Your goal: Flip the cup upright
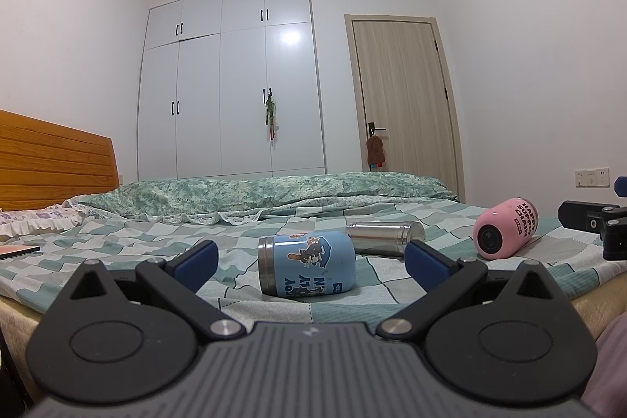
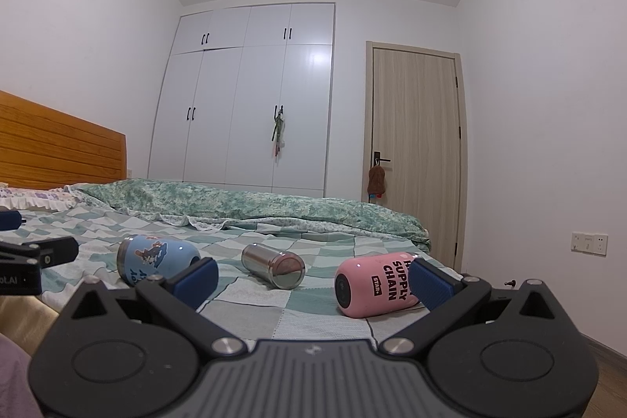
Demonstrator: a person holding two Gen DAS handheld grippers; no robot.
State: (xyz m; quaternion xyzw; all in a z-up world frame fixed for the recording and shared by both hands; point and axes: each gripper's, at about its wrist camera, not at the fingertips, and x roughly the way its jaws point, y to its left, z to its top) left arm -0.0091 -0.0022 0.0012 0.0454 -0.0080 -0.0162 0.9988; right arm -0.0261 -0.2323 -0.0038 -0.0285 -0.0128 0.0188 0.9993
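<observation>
Three cups lie on their sides on the checkered bed sheet point(image 1: 117, 241). A blue cartoon cup point(image 1: 307, 265) lies right ahead of my left gripper point(image 1: 311, 263), which is open and empty just short of it. A steel cup point(image 1: 386, 237) lies behind it, and a pink cup point(image 1: 505, 233) lies to the right. In the right wrist view the pink cup point(image 2: 372, 285) lies by the right finger of my open, empty right gripper point(image 2: 313, 281). The steel cup point(image 2: 274, 266) and the blue cup point(image 2: 156, 257) lie further left.
A rolled green quilt point(image 1: 254, 194) lies across the far side of the bed. A wooden headboard point(image 1: 55, 155) stands at the left. A white wardrobe point(image 1: 231, 85) and a wooden door point(image 1: 403, 96) are behind. The bed edge is just below the grippers.
</observation>
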